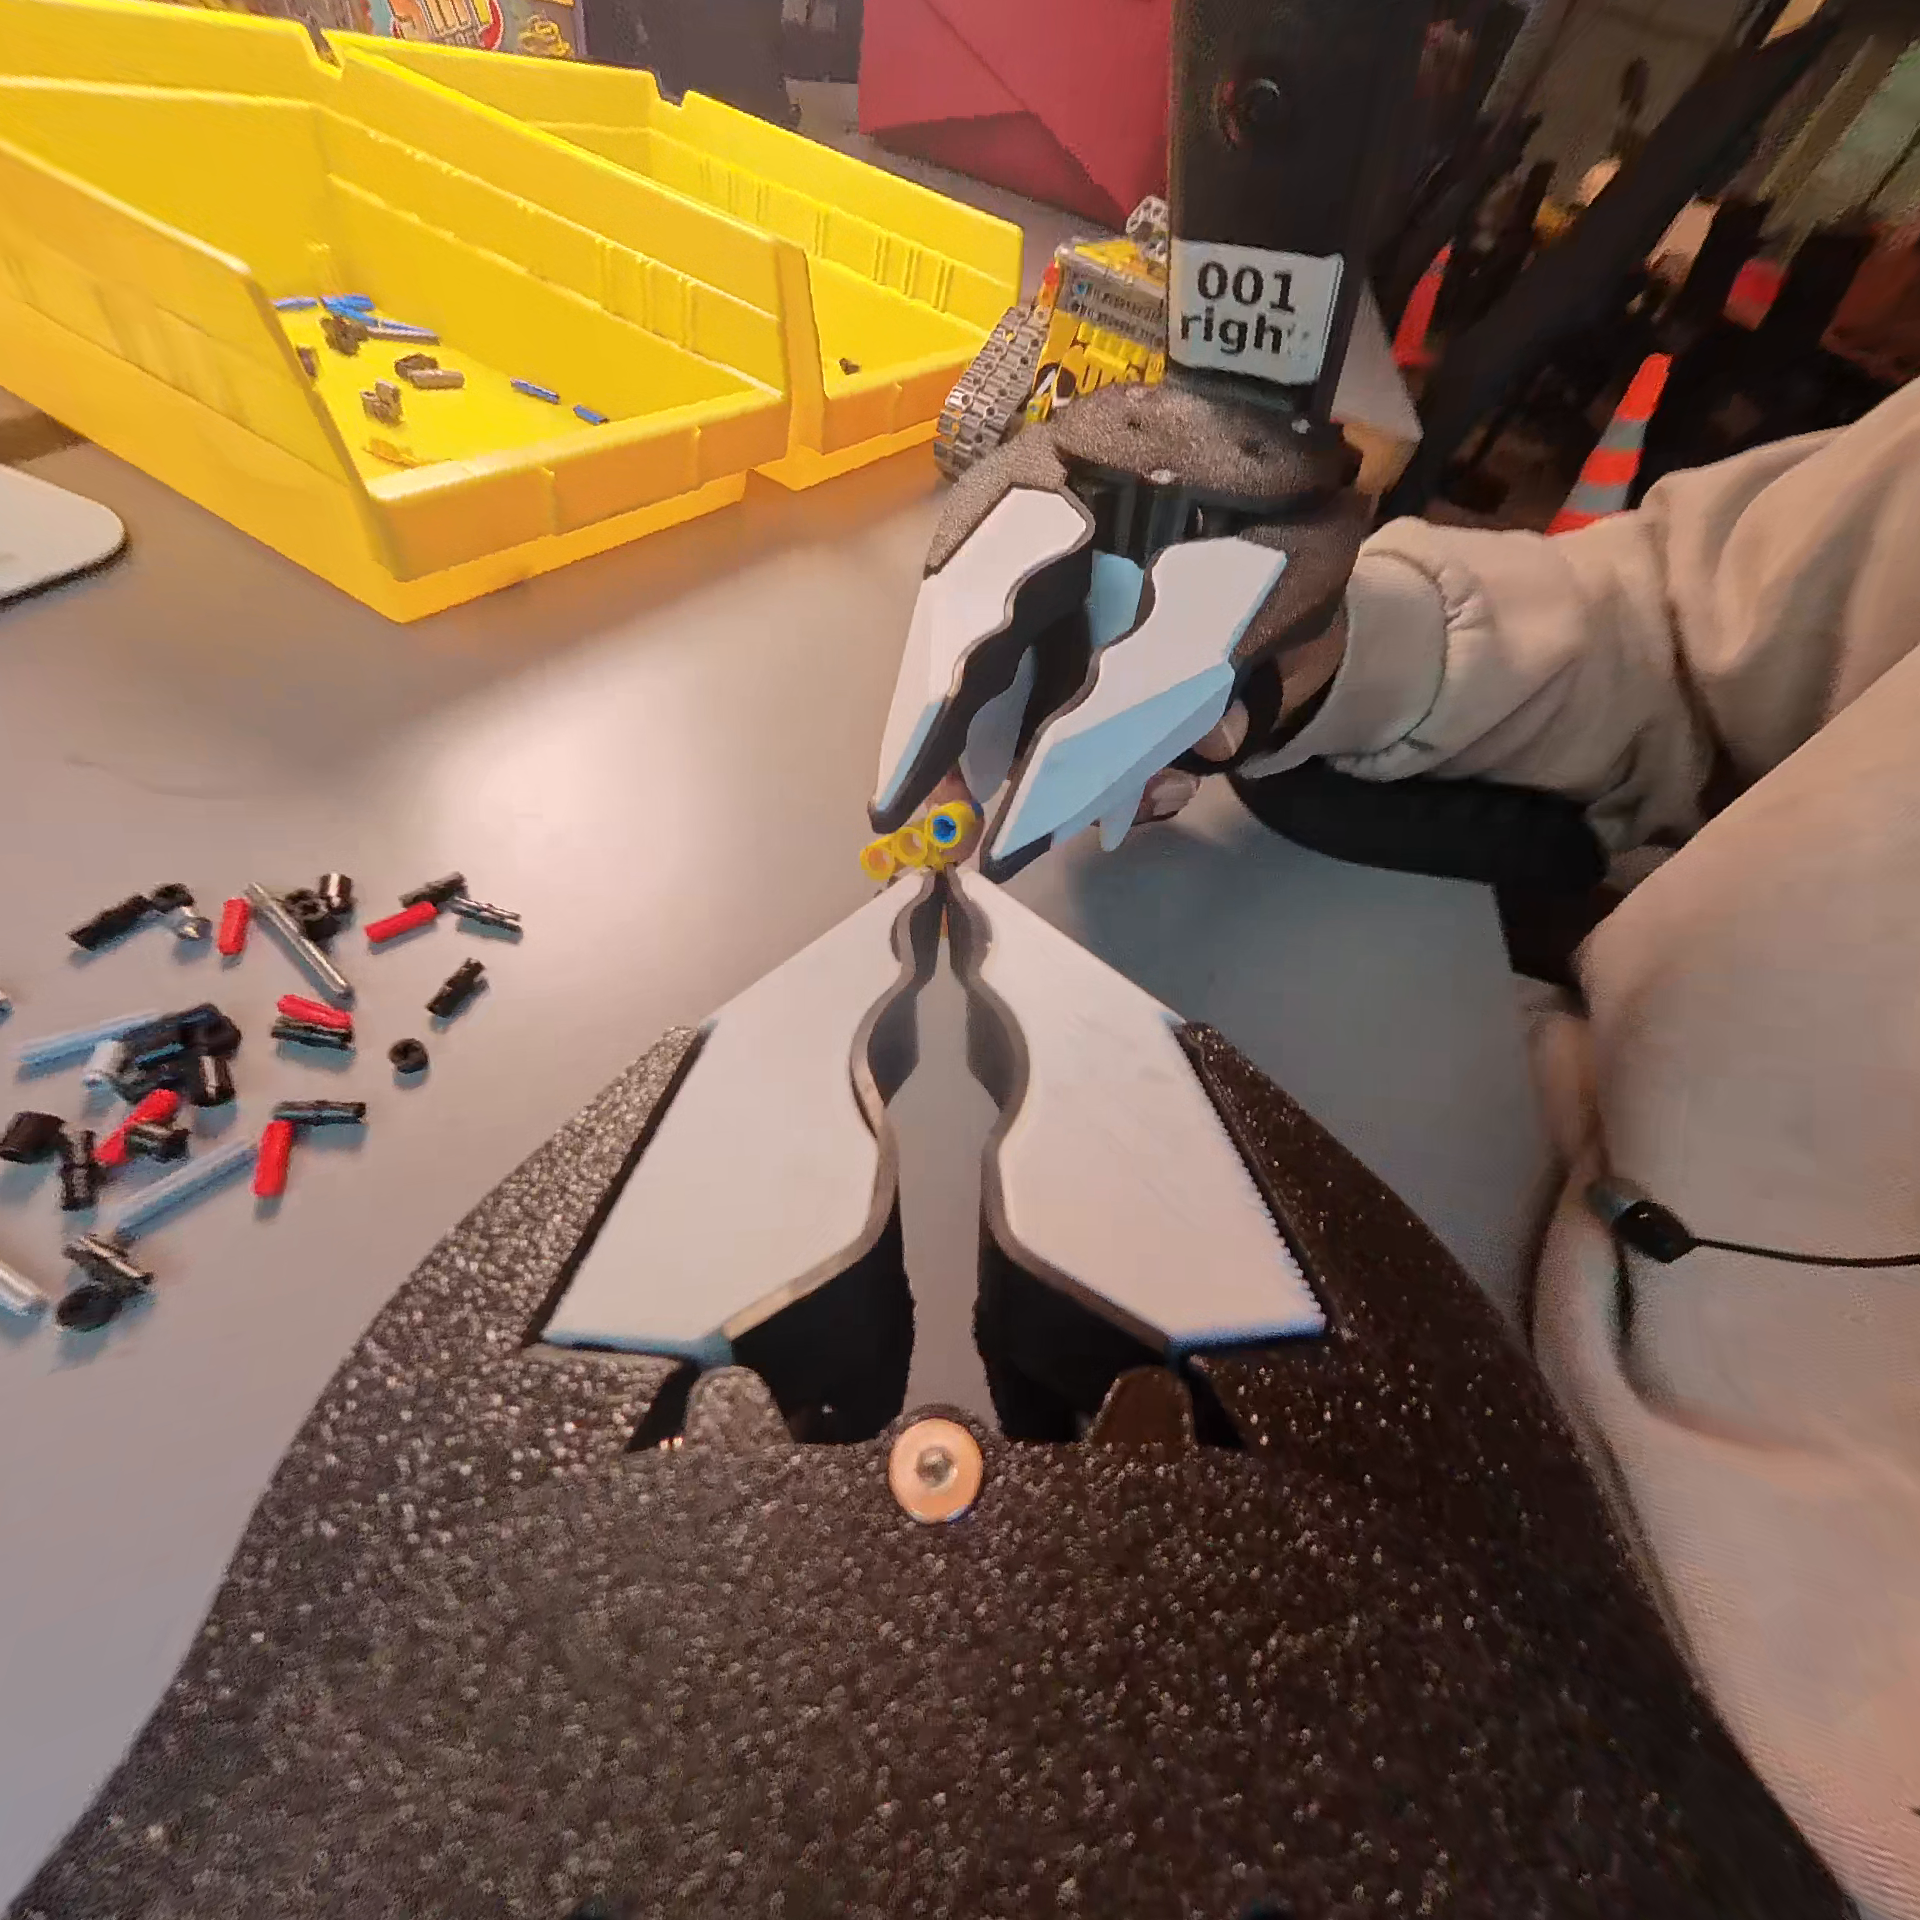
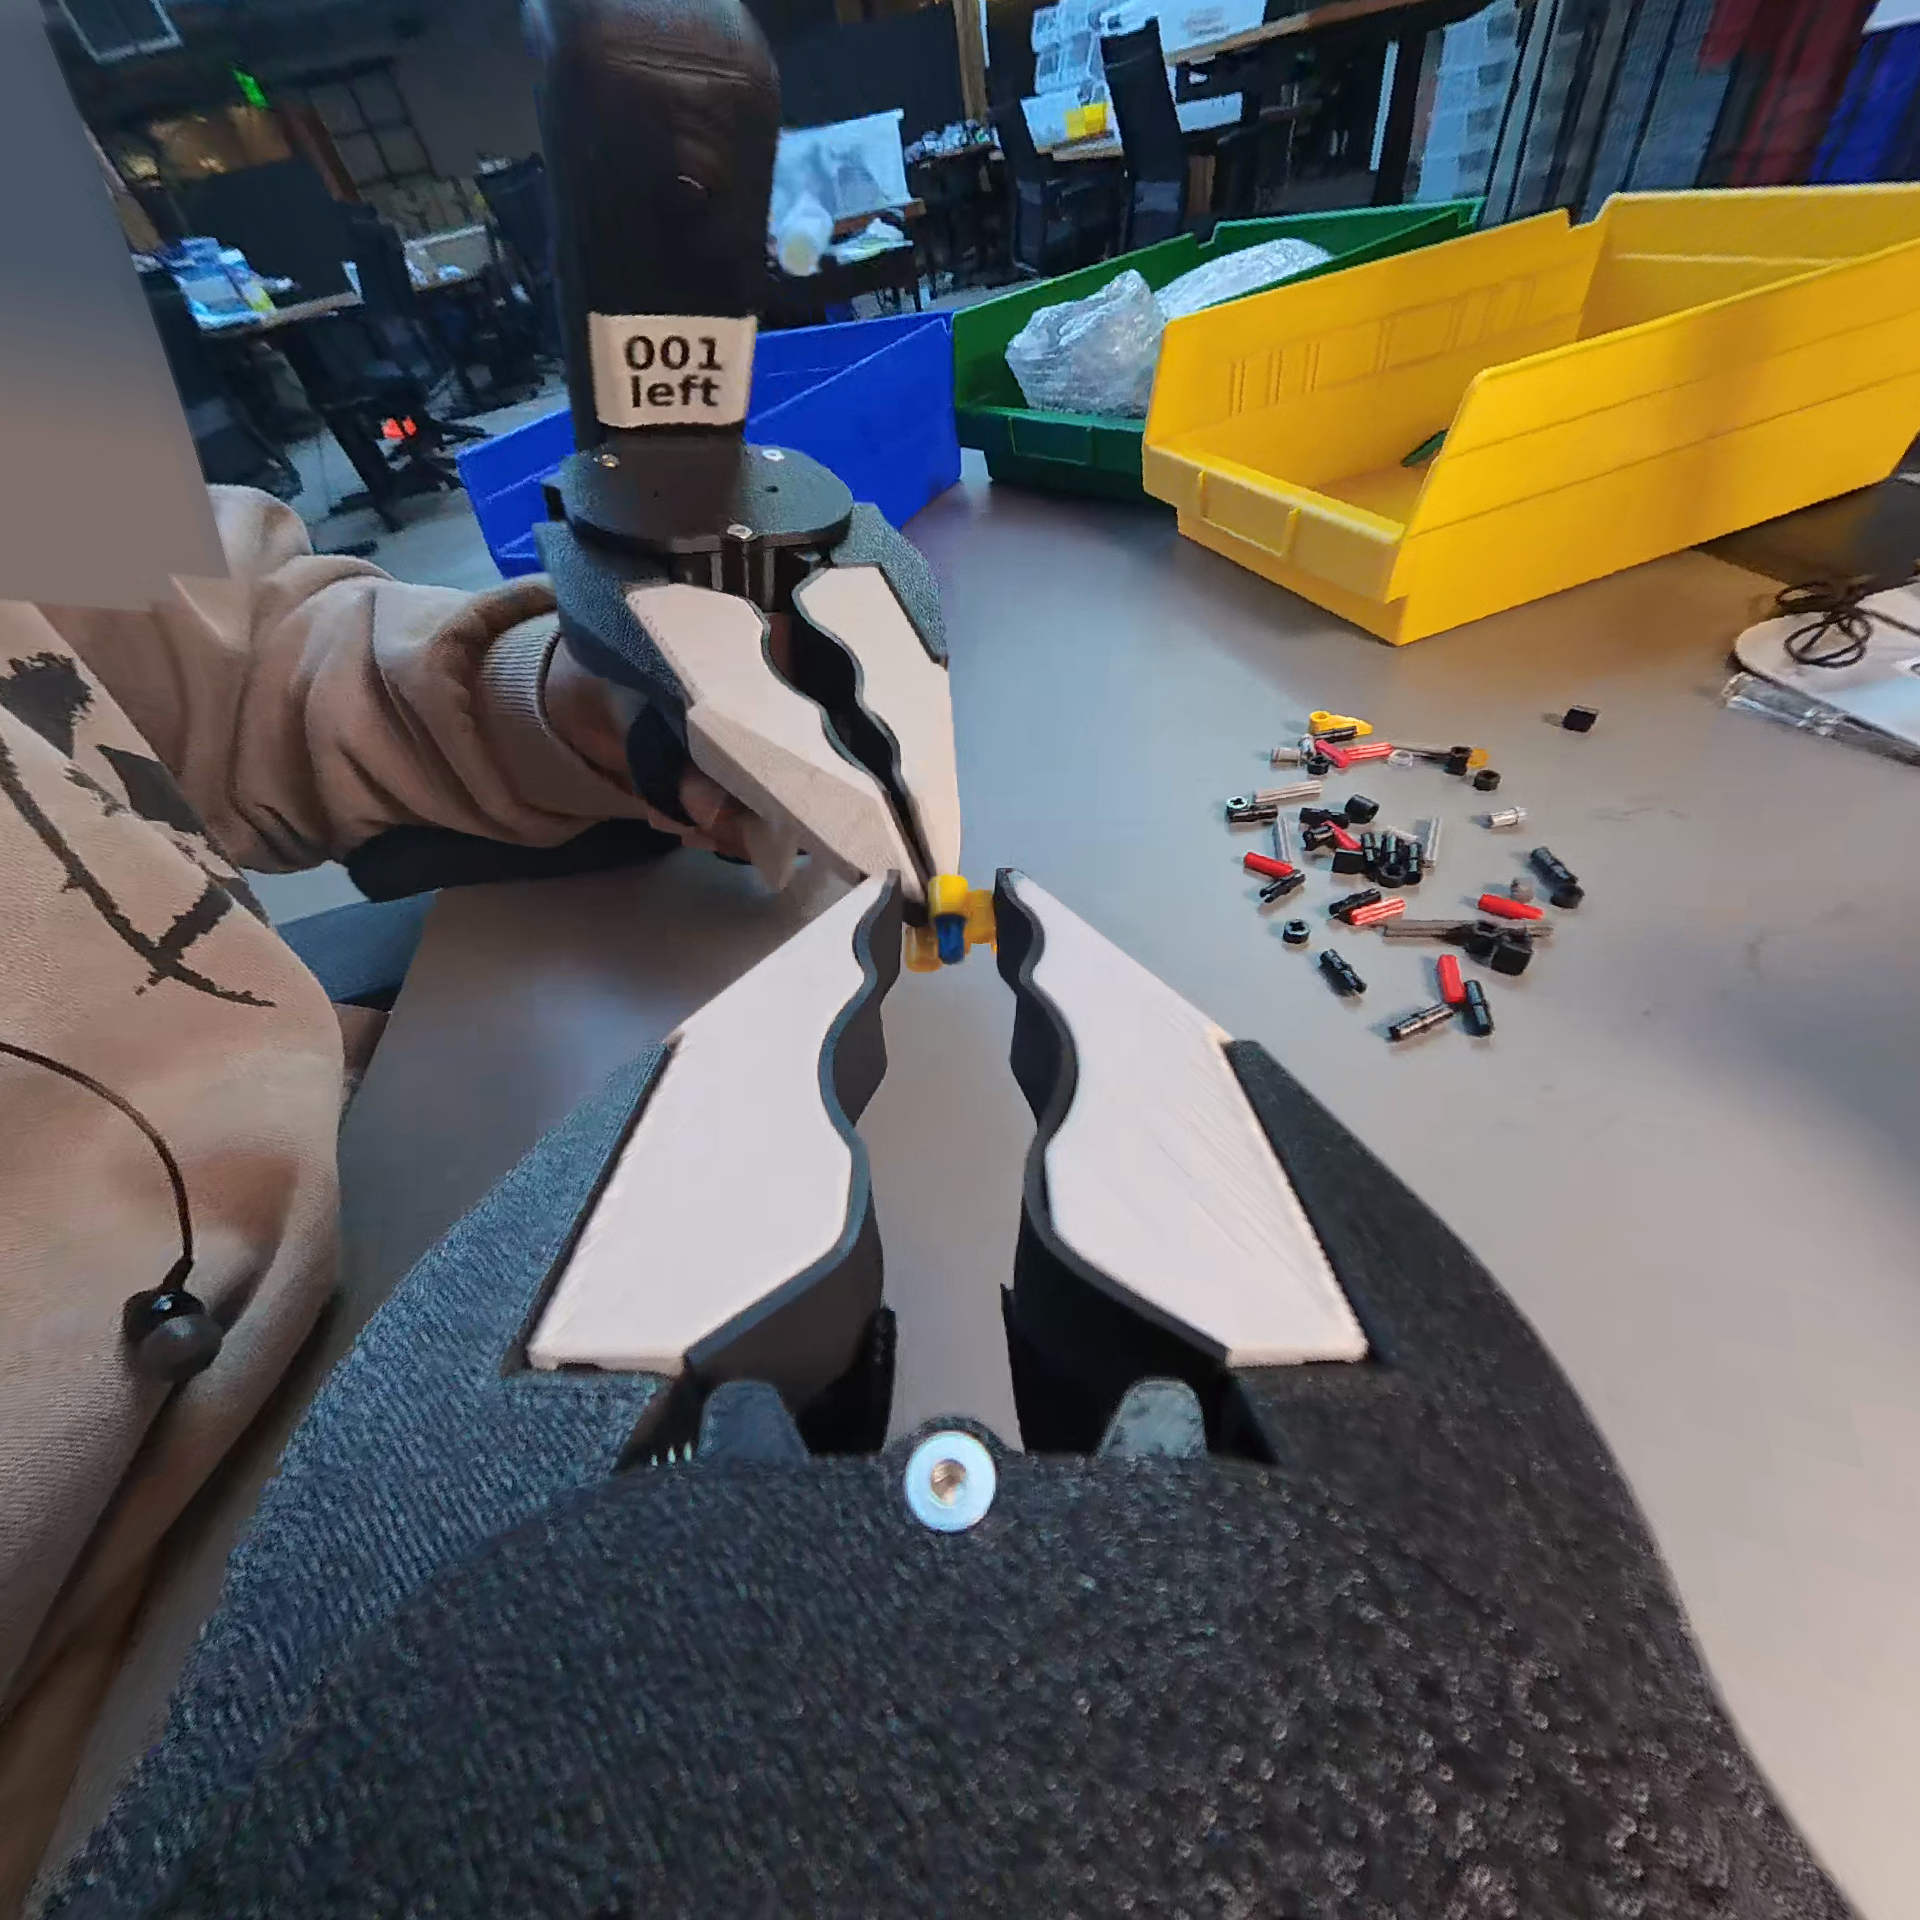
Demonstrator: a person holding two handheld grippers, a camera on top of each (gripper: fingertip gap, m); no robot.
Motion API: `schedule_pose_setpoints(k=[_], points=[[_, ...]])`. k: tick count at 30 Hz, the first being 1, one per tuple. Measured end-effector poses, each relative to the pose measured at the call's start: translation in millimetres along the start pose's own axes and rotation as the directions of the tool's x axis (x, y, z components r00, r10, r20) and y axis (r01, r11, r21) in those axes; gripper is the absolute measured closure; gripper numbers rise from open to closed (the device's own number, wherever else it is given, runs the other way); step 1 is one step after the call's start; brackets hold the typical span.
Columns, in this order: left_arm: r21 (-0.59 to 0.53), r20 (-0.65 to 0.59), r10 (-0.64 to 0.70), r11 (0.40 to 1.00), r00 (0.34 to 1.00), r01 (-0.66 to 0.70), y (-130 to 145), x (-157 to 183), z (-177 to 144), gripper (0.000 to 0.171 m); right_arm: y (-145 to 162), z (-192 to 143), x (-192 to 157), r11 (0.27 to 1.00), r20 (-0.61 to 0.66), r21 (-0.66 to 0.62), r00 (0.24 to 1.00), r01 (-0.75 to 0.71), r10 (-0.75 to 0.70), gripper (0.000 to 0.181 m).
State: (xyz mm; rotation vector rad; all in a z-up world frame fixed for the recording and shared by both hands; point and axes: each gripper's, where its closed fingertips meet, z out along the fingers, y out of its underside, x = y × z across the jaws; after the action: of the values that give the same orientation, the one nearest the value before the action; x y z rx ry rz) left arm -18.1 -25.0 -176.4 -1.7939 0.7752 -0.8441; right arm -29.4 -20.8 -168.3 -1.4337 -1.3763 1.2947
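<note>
My left gripper (image 1: 940,883) is shut on a small yellow beam with round holes (image 1: 909,847), holding it above the grey table (image 1: 623,748). A blue pin (image 1: 943,828) sits in one hole of the beam. My right gripper (image 2: 945,883) is open, its jaws standing on either side of the yellow beam (image 2: 940,899) and the blue pin (image 2: 948,933), close to touching them. The left gripper (image 2: 920,888) comes in from the upper left in the right wrist view. The right gripper (image 1: 940,831) comes down from above in the left wrist view.
A pile of small black, red and grey parts (image 2: 1403,862) lies on the table, also in the left wrist view (image 1: 208,1049). Yellow bins (image 1: 468,343) (image 2: 1507,416), a blue bin (image 2: 831,405) and a green bin (image 2: 1039,436) stand behind. A yellow tracked model (image 1: 1049,343) stands by them. A person's sleeve (image 1: 1558,644) is close. Less than 4 cm separates the two grippers' tips.
</note>
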Motion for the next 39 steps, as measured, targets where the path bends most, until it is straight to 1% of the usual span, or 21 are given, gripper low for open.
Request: schedule_pose_setpoints(k=[2, 3, 4, 8, 9, 11, 14, 18, 21, 22, 24, 26, 28, 30, 33, 39], points=[[-0.018, 0.027, 0.07, 0.997, 0.997, -0.069, 2, 1, 1, 0.171, 2, 0, -1, 1.0, 0.017, -0.009, 1.0, -0.013, 0.013, 0.165], [-0.019, 0.026, 0.076, 0.997, 0.997, -0.076, 2, 1, 1, 0.171, 2, -1, -2, 1.0, 0.025, -0.009, 0.999, -0.026, 0.026, 0.167], [-0.019, 0.017, 0.068, 0.998, 0.998, -0.068, 3, 2, 1, 0.171, 0, -1, -1, 0.999, 0.029, 0.001, 0.998, -0.047, 0.047, 0.177], [0.031, -0.005, -0.013, 0.999, 1.0, 0.013, -3, -2, -3, 0.171, -2, -3, -1, 0.995, 0.058, 0.015, 0.994, -0.095, 0.094, 0.177], [0.04, -0.018, -0.041, 0.998, 0.999, 0.041, -3, -3, -4, 0.168, -3, -4, -2, 0.994, 0.069, 0.026, 0.992, -0.103, 0.101, 0.178], [0.048, -0.059, -0.1, 0.994, 0.993, 0.103, -4, -3, -5, 0.155, -9, -6, -3, 0.991, 0.083, 0.057, 0.99, -0.118, 0.113, 0.181], [0.024, -0.081, -0.128, 0.991, 0.988, 0.131, 0, -3, -4, 0.147, -9, -7, -4, 0.991, 0.089, 0.053, 0.989, -0.12, 0.115, 0.181], [0.001, -0.07, -0.085, 0.996, 0.994, 0.086, 3, -2, -5, 0.142, -5, -12, 4, 1.0, 0.027, 0.014, 0.999, -0.028, 0.028, 0.181], [-0.009, -0.074, -0.074, 0.997, 0.994, 0.074, 4, 0, -6, 0.13, 0, -18, 3, 0.994, 0.028, -0.061, 0.996, 0.092, -0.09, 0.169], [-0.017, -0.074, -0.062, 0.998, 0.995, 0.061, 6, 1, -5, 0.124, 0, -20, 4, 0.991, 0.018, -0.07, 0.993, 0.116, -0.115, 0.168], [-0.042, -0.049, -0.025, 0.999, 0.998, 0.023, 10, 0, -4, 0.118, 6, -19, 11, 0.984, -0.021, -0.106, 0.989, 0.146, -0.149, 0.165], [-0.065, -0.011, 0.02, 0.998, 1.0, -0.021, 14, -3, -2, 0.118, 20, -17, 25, 0.962, -0.096, -0.189, 0.971, 0.197, -0.218, 0.164], [-0.086, 0.01, 0.042, 0.995, 0.999, -0.041, 17, -5, 0, 0.119, 32, -15, 34, 0.928, -0.141, -0.274, 0.944, 0.253, -0.3, 0.161], [-0.107, 0.029, 0.059, 0.993, 0.998, -0.055, 21, -8, 2, 0.121, 39, -13, 35, 0.902, -0.146, -0.328, 0.929, 0.28, -0.341, 0.159], [-0.133, 0.043, 0.073, 0.989, 0.996, -0.067, 26, -10, 4, 0.122, 39, -13, 32, 0.896, -0.144, -0.335, 0.924, 0.291, -0.354, 0.159], [-0.138, 0.05, 0.097, 0.986, 0.994, -0.089, 27, -10, 7, 0.124, 37, -16, 32, 0.901, -0.152, -0.328, 0.925, 0.285, -0.348, 0.159]])
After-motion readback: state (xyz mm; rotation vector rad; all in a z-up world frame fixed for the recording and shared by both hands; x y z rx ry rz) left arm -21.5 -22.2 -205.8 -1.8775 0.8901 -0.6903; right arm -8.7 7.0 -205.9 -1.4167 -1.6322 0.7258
